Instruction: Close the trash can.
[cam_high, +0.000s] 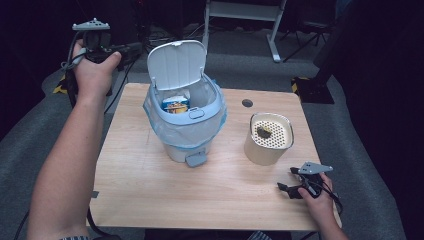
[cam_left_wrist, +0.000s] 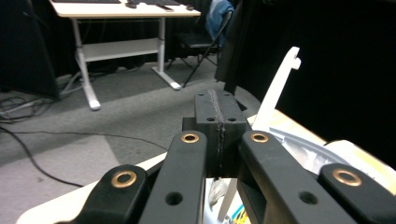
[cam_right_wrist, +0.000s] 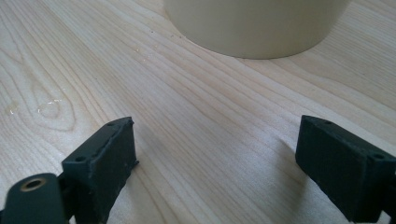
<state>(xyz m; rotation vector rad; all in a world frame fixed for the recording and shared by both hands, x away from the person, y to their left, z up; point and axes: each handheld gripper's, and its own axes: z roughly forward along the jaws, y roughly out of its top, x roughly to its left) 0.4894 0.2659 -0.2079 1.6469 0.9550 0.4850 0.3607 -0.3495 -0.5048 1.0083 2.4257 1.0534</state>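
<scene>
A white pedal bin (cam_high: 187, 120) with a clear liner stands at the table's middle back. Its blue-grey lid (cam_high: 176, 62) is up, and a blue and yellow carton (cam_high: 176, 104) lies inside. To its right stands a cream canister (cam_high: 267, 140) with a perforated top that carries a small dark lump (cam_high: 264, 132). My left gripper (cam_high: 134, 48) is held in the air beyond the table's far left corner, level with the lid; its jaws (cam_left_wrist: 219, 116) are shut with nothing between them, and the lid's edge (cam_left_wrist: 280, 88) rises just past them. My right gripper (cam_high: 286, 179) sits low at the near right, open (cam_right_wrist: 215, 154), its fingers (cam_right_wrist: 105, 158) wide apart over bare wood just short of the canister's base (cam_right_wrist: 257, 28).
The wooden table (cam_high: 150, 185) has a round cable hole (cam_high: 247, 103) behind the canister. Grey carpet surrounds the table. A white desk frame (cam_high: 272, 30) stands behind it. Another white desk (cam_left_wrist: 121, 28) and floor cables (cam_left_wrist: 56, 135) lie farther off.
</scene>
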